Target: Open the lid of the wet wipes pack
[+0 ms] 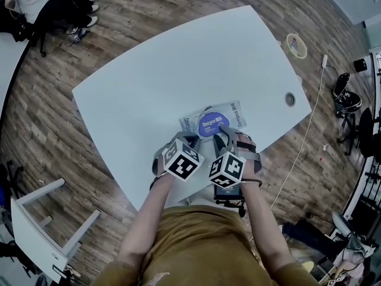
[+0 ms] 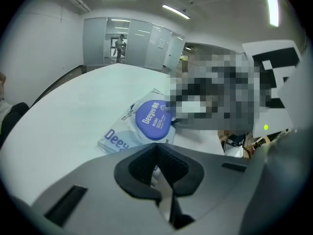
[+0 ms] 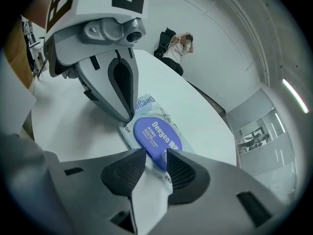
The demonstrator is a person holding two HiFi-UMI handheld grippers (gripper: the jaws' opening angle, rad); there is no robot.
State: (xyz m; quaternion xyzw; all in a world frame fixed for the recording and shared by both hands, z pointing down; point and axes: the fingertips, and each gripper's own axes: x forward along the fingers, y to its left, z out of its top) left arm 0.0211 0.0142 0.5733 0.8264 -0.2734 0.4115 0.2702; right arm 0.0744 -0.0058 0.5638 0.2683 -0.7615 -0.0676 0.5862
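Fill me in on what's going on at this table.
A person works a gripper in each hand over a wet wipes pack lying flat on the white table. The left gripper, jaws shut, has its tip at the pack's edge beside the blue lid. The right gripper has its jaws slightly apart at the lid's near rim. The lid lies flat, not yet opened.

The white table [image 1: 178, 70] lies bare beyond and to the left of the wipes pack [image 1: 237, 113], so there is wide room on those sides. The near side is crowded. The left gripper [image 1: 191, 138], jaws together, sits at the pack's near left corner. Just beside it, the right gripper [image 1: 222, 133], jaws slightly apart, stands at the near edge of the blue lid [image 1: 211, 124].
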